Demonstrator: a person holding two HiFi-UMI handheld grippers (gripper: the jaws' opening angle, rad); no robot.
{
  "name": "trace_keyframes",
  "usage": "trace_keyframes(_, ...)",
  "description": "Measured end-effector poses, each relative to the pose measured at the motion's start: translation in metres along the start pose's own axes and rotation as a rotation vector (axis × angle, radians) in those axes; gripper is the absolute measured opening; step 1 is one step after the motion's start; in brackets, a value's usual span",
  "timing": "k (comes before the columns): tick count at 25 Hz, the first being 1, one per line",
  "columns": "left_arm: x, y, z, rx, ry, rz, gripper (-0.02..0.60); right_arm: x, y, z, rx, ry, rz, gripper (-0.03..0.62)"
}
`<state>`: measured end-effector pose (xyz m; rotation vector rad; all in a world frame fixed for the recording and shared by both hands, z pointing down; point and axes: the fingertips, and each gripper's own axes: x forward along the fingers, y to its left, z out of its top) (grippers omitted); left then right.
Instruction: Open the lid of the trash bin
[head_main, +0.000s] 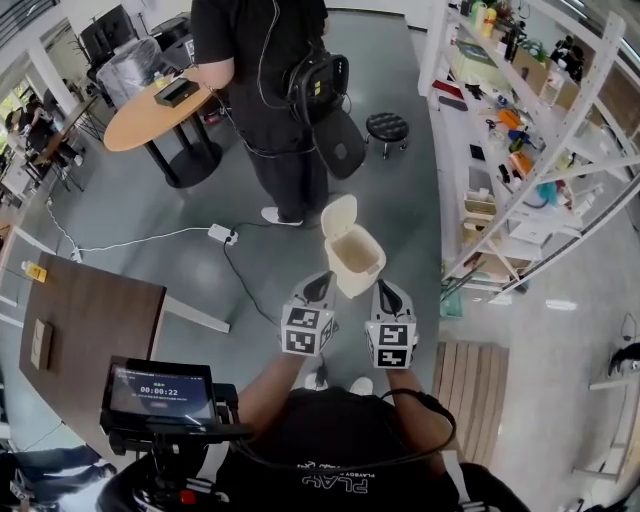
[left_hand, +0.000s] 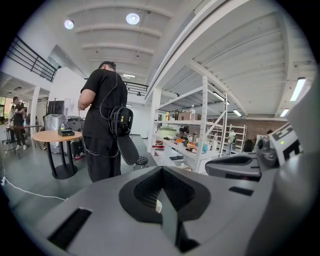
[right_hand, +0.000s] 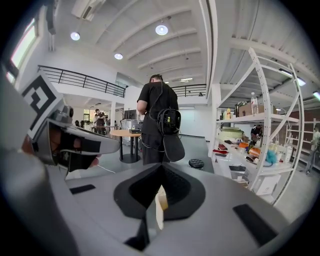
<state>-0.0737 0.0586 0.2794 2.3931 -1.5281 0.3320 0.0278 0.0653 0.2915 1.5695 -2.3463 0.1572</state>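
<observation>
Trash bin (head_main: 352, 262), small and cream-coloured with a squarish body, stands on the grey floor (head_main: 150, 205) just ahead of the person holding the grippers; its lid (head_main: 340, 213) is swung up and stands upright at the far edge, so the pale inside is open to the head view; it sits between a person in black (head_main: 275, 90) beyond it and the white shelving (head_main: 520, 150) off to the right.

Both grippers are held out side by side, low and close to the near side of the bin, marker cubes facing up; the left gripper (head_main: 320, 287) points at the bin's near left side, the right gripper (head_main: 384, 292) at its near right corner, both tips close against the wall, though contact cannot be told; the forearms reach forward from the body, roughly parallel.

Each gripper's own view shows its jaws drawn together to a thin slit, a sliver of cream showing through it and nothing clamped between them.
</observation>
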Motion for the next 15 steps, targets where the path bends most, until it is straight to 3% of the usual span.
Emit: trace_keyframes(15, 0.000, 0.017, 0.004, -0.046, -0.020, 0.004, -0.003, 0.012, 0.009, 0.007, -0.029, -0.031, 0.016, -0.003)
